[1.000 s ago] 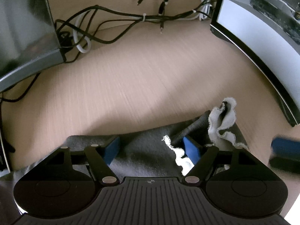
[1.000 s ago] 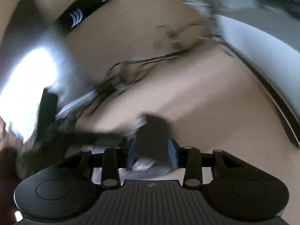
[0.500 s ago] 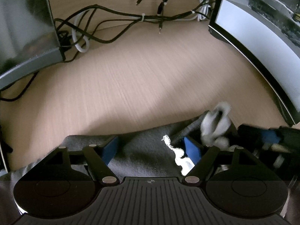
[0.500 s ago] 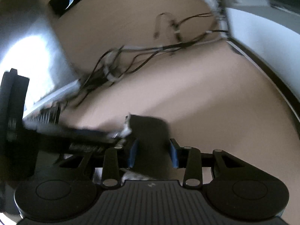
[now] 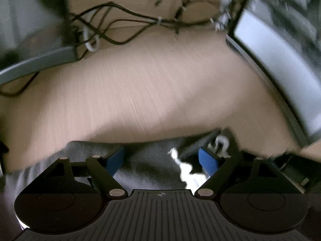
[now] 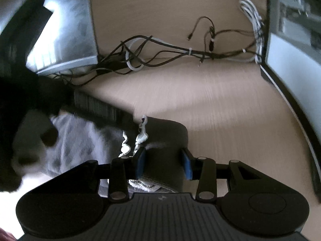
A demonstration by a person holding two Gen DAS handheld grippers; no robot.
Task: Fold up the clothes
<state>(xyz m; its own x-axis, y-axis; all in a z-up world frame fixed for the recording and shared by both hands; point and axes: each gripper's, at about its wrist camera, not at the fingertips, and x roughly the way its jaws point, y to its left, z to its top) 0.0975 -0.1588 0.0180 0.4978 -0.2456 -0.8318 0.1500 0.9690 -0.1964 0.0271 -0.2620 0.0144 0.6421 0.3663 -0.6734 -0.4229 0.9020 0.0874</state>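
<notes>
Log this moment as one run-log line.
task: fold clothes | left gripper: open over grey cloth | right gripper: jaws around a fold of the cloth, grip unclear | surface: wooden desk

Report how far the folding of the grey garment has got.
Early stage. Done: the dark grey fabric garment lies on the light wooden desk, one part doubled up with its white frayed edge showing. In hand: the right tongs straddle that fold; the left tongs stand open over the cloth. Left: no neat flat stack is visible yet.
</notes>
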